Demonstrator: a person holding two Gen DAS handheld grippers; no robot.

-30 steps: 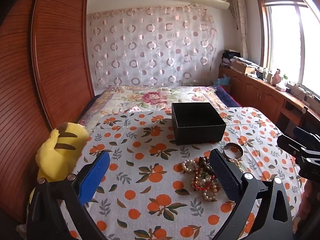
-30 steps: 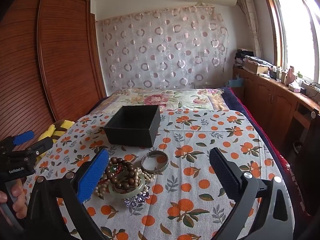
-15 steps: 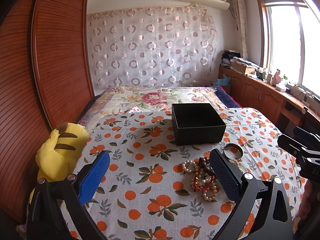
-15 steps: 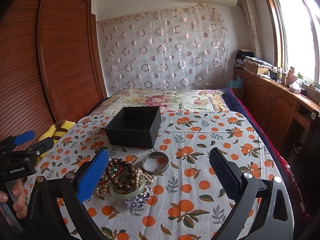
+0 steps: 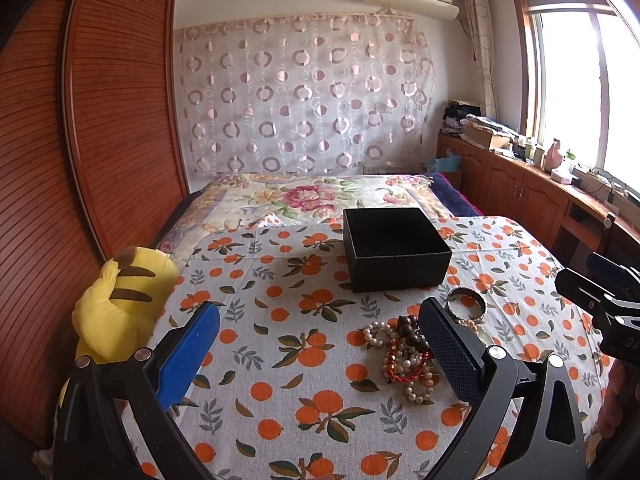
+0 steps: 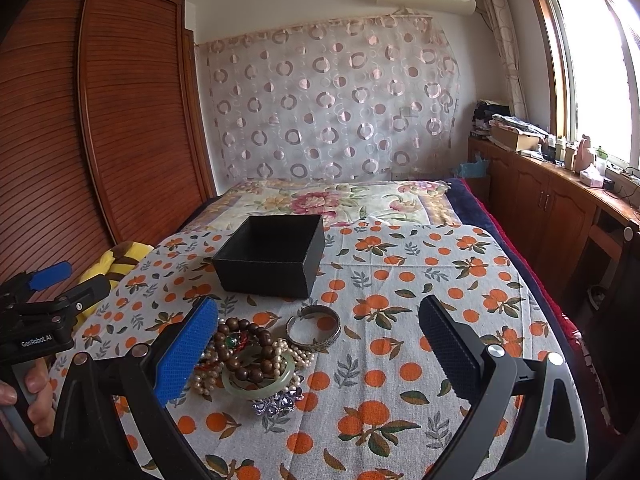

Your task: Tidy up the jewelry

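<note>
An open black box (image 5: pixel 394 248) (image 6: pixel 272 256) stands on the orange-print cloth. In front of it lies a pile of jewelry (image 6: pixel 248 354) (image 5: pixel 404 354): pearl strands, brown wooden beads, a pale green bangle (image 6: pixel 258 380) and a purple crystal piece (image 6: pixel 278 402). A silver cuff bracelet (image 6: pixel 314 326) (image 5: pixel 466 308) lies beside the pile. My left gripper (image 5: pixel 320 344) hovers open, left of the pile, nothing between its fingers. My right gripper (image 6: pixel 320 344) is open above the cloth, its blue finger (image 6: pixel 188 350) over the pile's left edge.
A yellow plush toy (image 5: pixel 116 304) lies at the cloth's left edge by a wooden wardrobe (image 5: pixel 104 120). A floral quilt (image 5: pixel 320 196) lies behind the box. Wooden cabinets (image 6: pixel 560 208) with clutter run under the window on the right. A hand (image 6: pixel 36 396) holds the left tool.
The right wrist view has risen and drifted slightly, so the box and jewelry sit a bit lower in it. The left gripper has barely moved. Both stay open.
</note>
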